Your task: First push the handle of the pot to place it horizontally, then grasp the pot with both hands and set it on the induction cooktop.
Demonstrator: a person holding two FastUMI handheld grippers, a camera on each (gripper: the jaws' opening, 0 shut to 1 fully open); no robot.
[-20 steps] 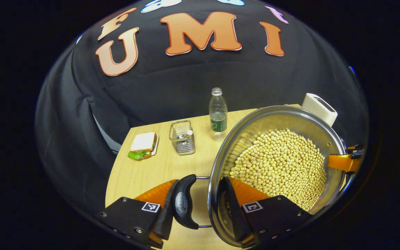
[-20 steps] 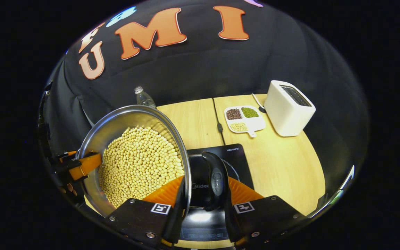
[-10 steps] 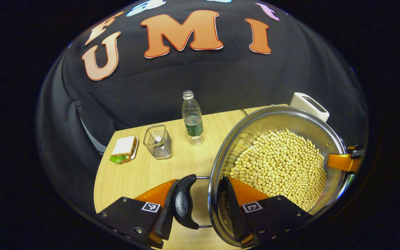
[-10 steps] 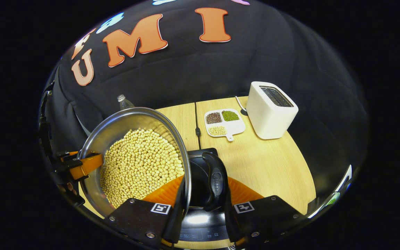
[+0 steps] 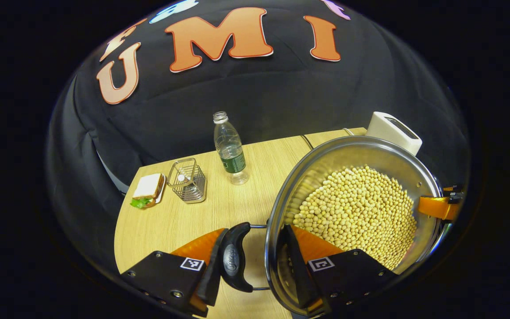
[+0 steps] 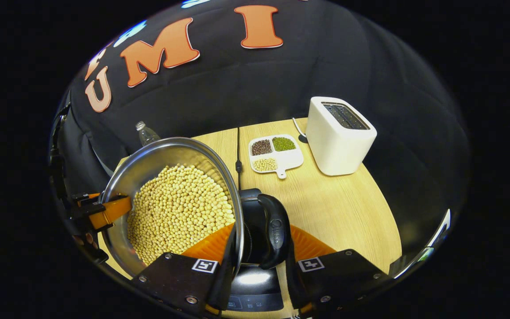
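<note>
Steel rim and black side handle [image 5: 233,261] sit together between the fingers of the left gripper [image 5: 255,266]: one finger presses the outer face of the handle, the other lies inside the pot [image 5: 352,155] against its wall, so the jaws stand narrow and clamped on that side of the pot. In the right gripper view the right gripper [image 6: 259,266] does the same on the opposite side, one finger inside the rim, the other against the outside of the second black handle [image 6: 275,235]. Both handles lie level with the rim. The pot is held between the two grippers, tilted in each view, and is full of pale yellow beans [image 5: 357,212].

Below the right handle lies the black induction cooktop [image 6: 255,292], its glossy front edge just under the gripper; the pot's near side hangs over it, though whether the base touches it cannot be told.

Farther out on the wooden table [image 6: 343,208] stand a white toaster [image 6: 339,135] and a divided dish of grains [image 6: 275,153], with a cable [image 6: 238,150] running back from the cooktop. In the left gripper view a water bottle [image 5: 229,148], a wire basket [image 5: 186,180] and a sandwich [image 5: 148,190] sit near the far edge.
</note>
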